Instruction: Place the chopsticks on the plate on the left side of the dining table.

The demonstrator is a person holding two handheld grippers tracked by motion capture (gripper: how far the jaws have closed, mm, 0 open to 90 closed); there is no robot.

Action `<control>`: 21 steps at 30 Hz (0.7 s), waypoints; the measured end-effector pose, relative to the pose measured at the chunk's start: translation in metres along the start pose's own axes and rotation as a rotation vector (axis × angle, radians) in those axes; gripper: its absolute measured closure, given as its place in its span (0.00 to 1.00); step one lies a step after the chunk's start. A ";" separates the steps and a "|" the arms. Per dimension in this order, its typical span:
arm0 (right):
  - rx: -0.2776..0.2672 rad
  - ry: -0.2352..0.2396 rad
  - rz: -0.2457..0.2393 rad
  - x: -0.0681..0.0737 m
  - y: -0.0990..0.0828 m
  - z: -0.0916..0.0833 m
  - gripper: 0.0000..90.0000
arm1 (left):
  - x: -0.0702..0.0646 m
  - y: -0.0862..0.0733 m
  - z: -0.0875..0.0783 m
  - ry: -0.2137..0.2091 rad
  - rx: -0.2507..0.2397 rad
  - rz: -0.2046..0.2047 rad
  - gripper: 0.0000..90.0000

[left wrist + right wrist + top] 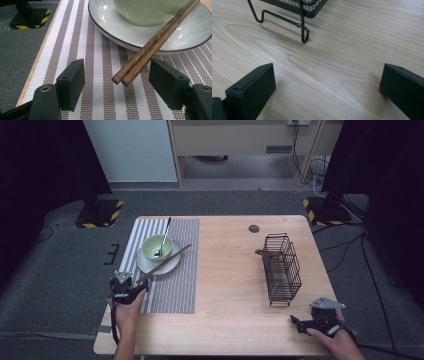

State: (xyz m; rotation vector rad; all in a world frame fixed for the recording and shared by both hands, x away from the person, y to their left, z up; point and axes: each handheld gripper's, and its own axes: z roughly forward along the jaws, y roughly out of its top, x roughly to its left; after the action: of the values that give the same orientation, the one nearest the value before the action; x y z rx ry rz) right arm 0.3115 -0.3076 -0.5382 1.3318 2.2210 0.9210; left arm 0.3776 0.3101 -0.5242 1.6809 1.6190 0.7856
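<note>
A pale wooden worktop point(225, 285) stands on grey carpet, with dark stands at the upper corners of the frame. A striped placemat point(172, 285) covers its left part and carries a white plate point(172, 265) holding a green bowl point(150, 251) with a spoon point(164, 237). The chopsticks point(155, 42) lean across the plate's rim, their near ends overhanging the mat. The left gripper point(117, 82), at the lower left of the mat, has its fingers open around those ends without touching them. A black wire basket point(282, 270) stands right of centre. The right gripper point(327, 87) rests at the lower right near the worktop's edge, fingers open over bare wood. The middle lies free.
</note>
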 end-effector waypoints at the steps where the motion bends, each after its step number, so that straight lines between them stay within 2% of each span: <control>1: 0.000 0.000 0.000 0.000 0.000 0.000 0.00 | 0.001 0.000 0.000 0.000 0.001 0.000 0.32; 21: 0.000 0.000 0.001 0.000 0.000 0.000 0.00 | 0.007 0.006 0.003 0.004 0.000 -0.008 0.31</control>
State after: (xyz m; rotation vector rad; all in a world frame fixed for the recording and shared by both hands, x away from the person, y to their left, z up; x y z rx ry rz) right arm 0.3115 -0.3076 -0.5382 1.3333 2.2204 0.9208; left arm 0.3843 0.3172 -0.5218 1.6736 1.6272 0.7852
